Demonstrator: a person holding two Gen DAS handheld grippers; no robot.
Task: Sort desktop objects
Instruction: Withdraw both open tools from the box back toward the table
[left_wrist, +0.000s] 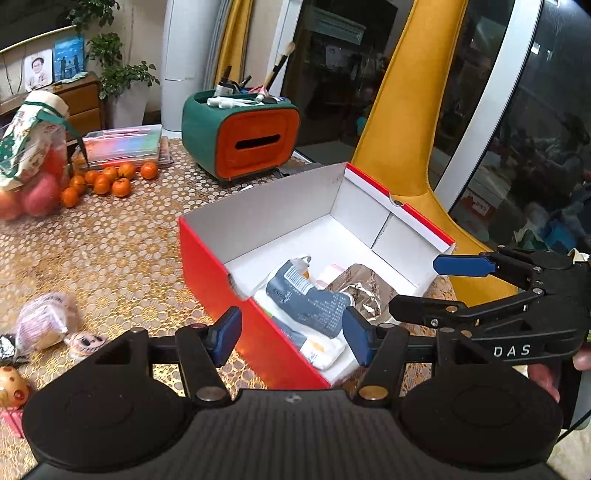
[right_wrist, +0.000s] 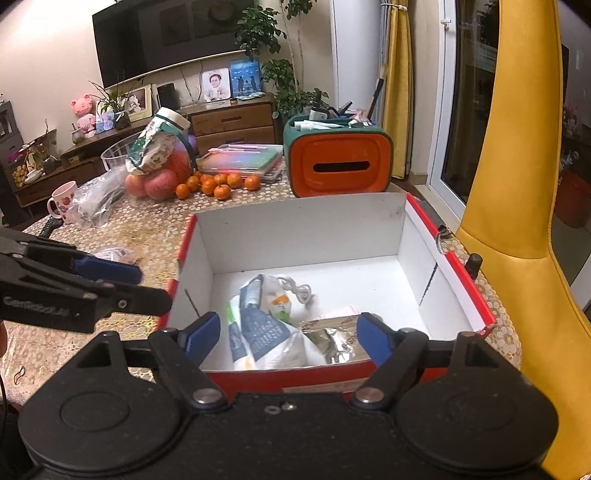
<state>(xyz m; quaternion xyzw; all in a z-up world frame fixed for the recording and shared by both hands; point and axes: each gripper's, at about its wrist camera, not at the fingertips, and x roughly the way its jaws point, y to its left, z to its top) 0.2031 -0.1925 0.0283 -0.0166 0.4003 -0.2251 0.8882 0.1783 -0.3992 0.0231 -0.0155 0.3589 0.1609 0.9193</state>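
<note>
Grippers both spread wide, nothing held. Left gripper (left_wrist: 291, 338) hangs over near-left corner of the red box (left_wrist: 218, 280), one pad outside the red wall, other pad over the contents. Right gripper (right_wrist: 286, 338) sits at the box's near wall, both pads just inside it, above the packets. In left view the right gripper comes in from the right, over the box's right wall.

Box is open-topped, white inside, on the patterned tablecloth (left_wrist: 110, 251). In it: white-and-dark-blue pouch (right_wrist: 258, 332) at the near side, silver foil packet (right_wrist: 332, 336) touching its right edge, white cord (right_wrist: 299, 290) behind the pouch.

Left of the box on the cloth: wrapped bun (left_wrist: 42, 325), small wrapped sweets beside it. Further back: small oranges (right_wrist: 218, 184), bag of apples (right_wrist: 159, 173), flat clear case (right_wrist: 243, 158), green-and-orange organizer (right_wrist: 338, 162) holding pens and brushes. Pink mug (right_wrist: 62, 201) at far left. Yellow chair (right_wrist: 517, 184) just right of the table.
</note>
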